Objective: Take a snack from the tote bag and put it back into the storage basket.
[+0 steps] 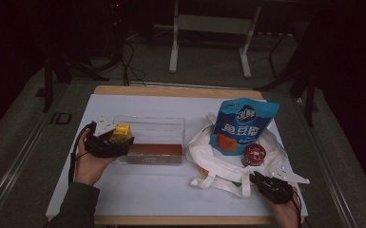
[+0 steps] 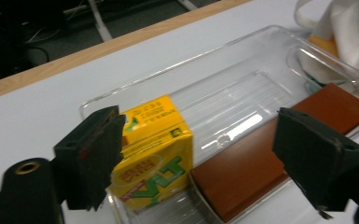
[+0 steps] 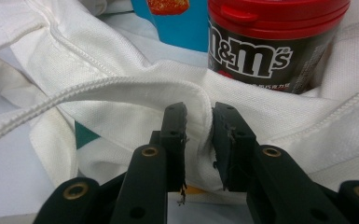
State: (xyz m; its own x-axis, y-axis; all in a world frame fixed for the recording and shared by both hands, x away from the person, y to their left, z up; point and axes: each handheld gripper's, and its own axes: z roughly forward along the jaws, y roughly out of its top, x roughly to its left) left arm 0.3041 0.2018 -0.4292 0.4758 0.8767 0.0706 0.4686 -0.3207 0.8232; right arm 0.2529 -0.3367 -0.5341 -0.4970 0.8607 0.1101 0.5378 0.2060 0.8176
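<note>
A clear plastic tray holds a yellow drink carton at its left end and a flat brown box along its near side. My left gripper hovers open over that end, with its left jaw beside the carton and not pressing it. At the right, a white cloth bag carries a blue snack pouch and a red-lidded candy can. My right gripper is shut on a fold of the bag's rim.
Everything sits on a white sheet covering a wooden table. Something orange peeks out of the bag's left side. A metal stand and cables lie on the floor behind the table.
</note>
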